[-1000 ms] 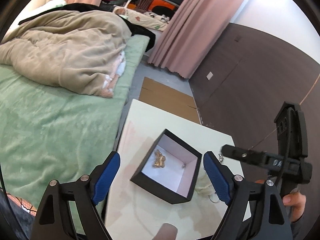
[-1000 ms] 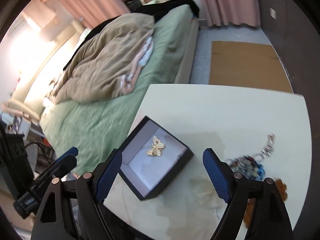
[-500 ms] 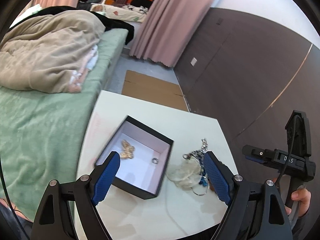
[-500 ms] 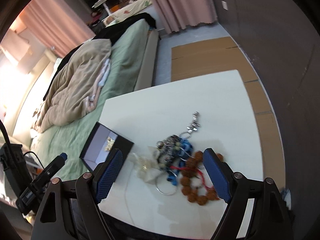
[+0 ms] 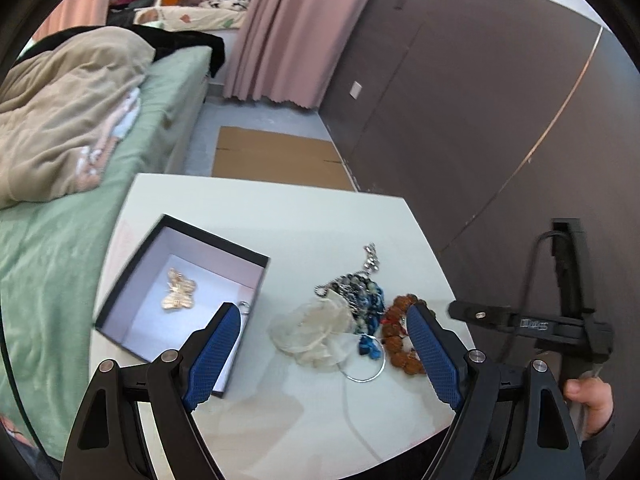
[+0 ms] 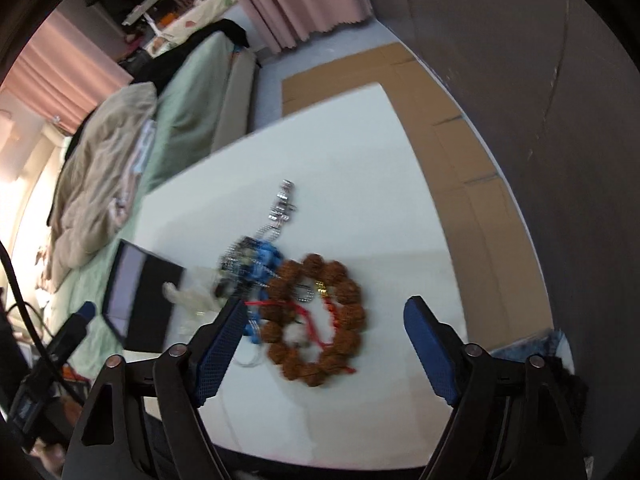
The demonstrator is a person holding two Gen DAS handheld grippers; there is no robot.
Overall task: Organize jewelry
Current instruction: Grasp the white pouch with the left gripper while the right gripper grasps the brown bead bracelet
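Note:
An open black box [image 5: 120, 280] with a pale lining stands on the left of the white table [image 5: 280, 216]; a gold butterfly piece [image 5: 178, 290] and a small ring [image 5: 244, 307] lie in it. To its right lies a heap: a clear pouch [image 5: 312, 328], blue and dark beads [image 5: 366, 294], a silver chain [image 5: 371, 258], a brown bead bracelet [image 5: 400, 344]. My left gripper [image 5: 324, 356] is open above the heap. My right gripper [image 6: 326, 342] is open over the brown bracelet [image 6: 316, 320]; the box [image 6: 140, 300] shows at its left.
A green bed with a beige blanket [image 5: 60, 120] runs along the table's left side. A dark wall [image 5: 480, 120] stands close on the right. Flat cardboard [image 5: 276, 162] lies on the floor beyond the table. The right gripper's body [image 5: 560, 320] shows in the left wrist view.
Both grippers have swung right, from over the box to over the jewelry heap. The right gripper has come closer to the brown bracelet. Both stayed open.

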